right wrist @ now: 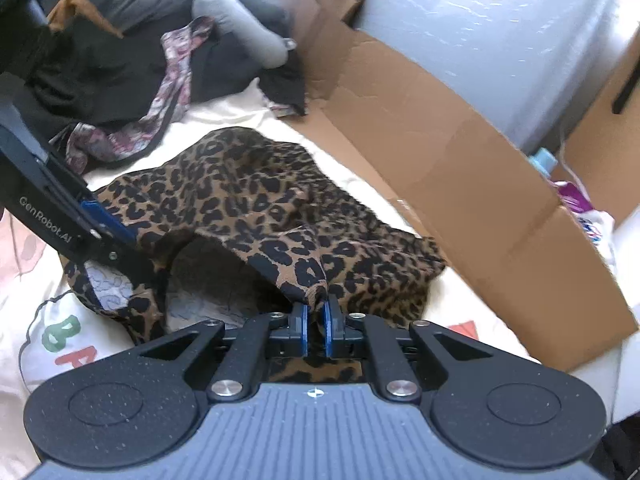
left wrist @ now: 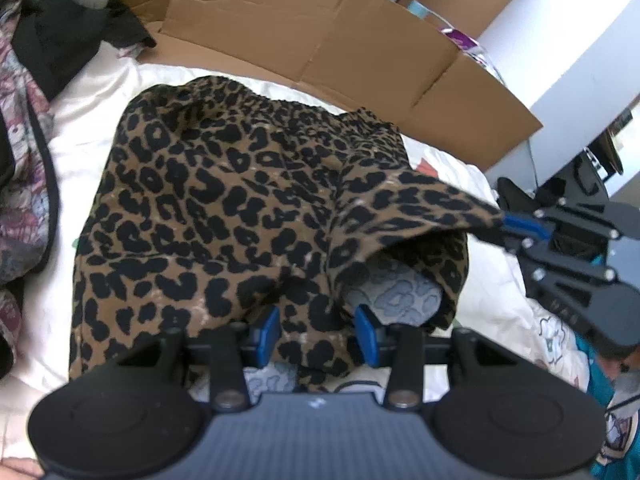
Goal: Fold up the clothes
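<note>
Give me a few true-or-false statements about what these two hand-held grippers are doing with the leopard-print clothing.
1. The right hand-held gripper is pinching an edge of the brown leopard-print garment. True.
2. The garment lies on a bare wooden floor. False: it lies on a white printed bedcover.
3. A flattened brown cardboard box lies behind the garment. True.
4. The left hand-held gripper has no fabric between its blue pads. False: leopard fabric sits between them.
5. The garment is neatly folded flat. False: one corner is lifted.
</note>
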`<state>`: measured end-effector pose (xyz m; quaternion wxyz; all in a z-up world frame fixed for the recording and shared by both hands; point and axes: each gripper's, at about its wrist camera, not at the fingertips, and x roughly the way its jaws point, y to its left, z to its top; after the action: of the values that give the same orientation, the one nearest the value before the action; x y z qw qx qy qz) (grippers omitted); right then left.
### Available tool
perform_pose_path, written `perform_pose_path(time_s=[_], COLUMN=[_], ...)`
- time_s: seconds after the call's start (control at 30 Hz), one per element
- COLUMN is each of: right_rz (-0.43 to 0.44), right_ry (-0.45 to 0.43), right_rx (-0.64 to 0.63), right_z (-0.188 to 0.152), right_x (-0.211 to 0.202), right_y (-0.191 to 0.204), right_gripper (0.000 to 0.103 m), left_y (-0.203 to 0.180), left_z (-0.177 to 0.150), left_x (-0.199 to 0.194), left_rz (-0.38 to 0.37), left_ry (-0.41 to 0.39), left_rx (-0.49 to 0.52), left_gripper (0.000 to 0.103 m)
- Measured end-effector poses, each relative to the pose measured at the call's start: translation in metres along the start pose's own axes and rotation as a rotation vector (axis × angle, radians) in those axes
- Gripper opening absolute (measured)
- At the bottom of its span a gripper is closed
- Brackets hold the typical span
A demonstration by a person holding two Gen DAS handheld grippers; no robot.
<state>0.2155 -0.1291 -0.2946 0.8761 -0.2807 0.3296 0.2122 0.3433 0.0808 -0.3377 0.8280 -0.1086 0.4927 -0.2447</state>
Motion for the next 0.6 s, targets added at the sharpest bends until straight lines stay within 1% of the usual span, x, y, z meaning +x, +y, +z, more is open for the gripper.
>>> perform_pose_path(time_s=[0.13,0.27,0.43,0.6], right_rz=[-0.030,-0.071,-0.126,-0.170], right_ry=[-0.015,-0.019,-0.016,-0.030], right_rx=[0.029,0.070,0.120,0.146], right_z=[-0.005,-0.010,-0.020,-0.027], right_x=[-0.019,-0.038,-0.062,-0.081], right_y=[-0.024,-0.051,-0.083,-0.106], right_gripper=[0.005,0.005,0.005,0.005], left_y=[-0.010,-0.026,-0.043,-0.056], left_z=[0.002,0.001,-0.004,-0.012], left_x=[0.002,0.005,0.012,0.019], left_rz=[-0.025,-0.047,-0.065,-0.096], left_ry=[0.010,0.020,0.049,0.087], left_rx=[0.010,0.055,0.089,0.128], left_gripper=[0.044,0.044,0.044,0.044])
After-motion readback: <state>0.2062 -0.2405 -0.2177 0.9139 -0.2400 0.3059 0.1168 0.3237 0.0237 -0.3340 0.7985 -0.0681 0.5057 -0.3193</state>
